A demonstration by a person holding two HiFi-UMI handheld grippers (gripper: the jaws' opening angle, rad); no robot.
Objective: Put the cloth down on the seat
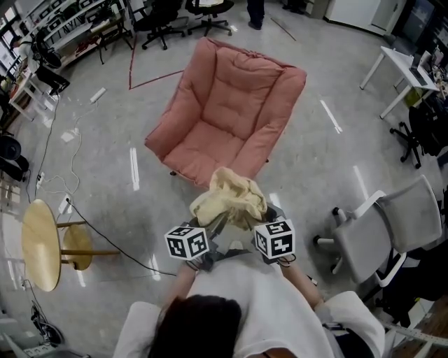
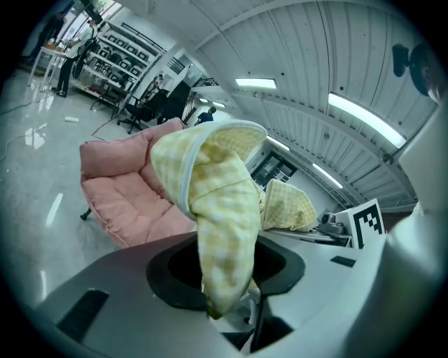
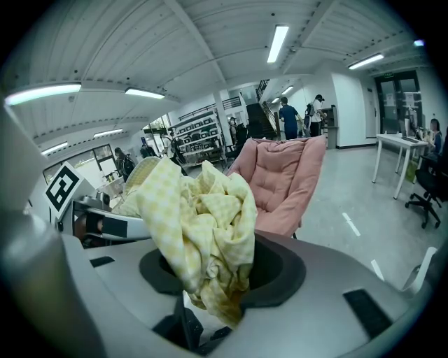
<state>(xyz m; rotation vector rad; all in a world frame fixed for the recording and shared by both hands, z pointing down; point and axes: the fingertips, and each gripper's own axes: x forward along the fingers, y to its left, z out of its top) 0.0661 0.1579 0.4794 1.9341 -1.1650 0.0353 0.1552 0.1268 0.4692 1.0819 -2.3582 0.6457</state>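
- The left hand-held gripper (image 2: 227, 311) and the right hand-held gripper (image 3: 210, 314) each clamp 1 end of the yellow checked cloth (image 1: 227, 198).
- The cloth hangs bunched between them, at the front edge of the pink seat (image 1: 224, 119), not resting on it.

Head view, counted: one pink seat (image 1: 224, 112), upper middle of the frame; one yellow checked cloth (image 1: 229, 197) just below it; two hand-held grippers, the left hand-held gripper (image 2: 225, 311) and the right hand-held gripper (image 3: 210, 314); two marker cubes, a left cube (image 1: 187, 242) and a right cube (image 1: 274, 239); one round wooden table (image 1: 38, 245), lower left; one white desk (image 1: 402, 66), upper right; one grey office chair (image 1: 392, 234), lower right; three black chairs, a first black chair (image 1: 157, 24) and a second black chair (image 1: 210, 12) on the top edge, a third black chair (image 1: 420, 133) at the right edge; one person (image 1: 245, 304) at the bottom edge; one pair of legs (image 1: 255, 12) at the top edge.
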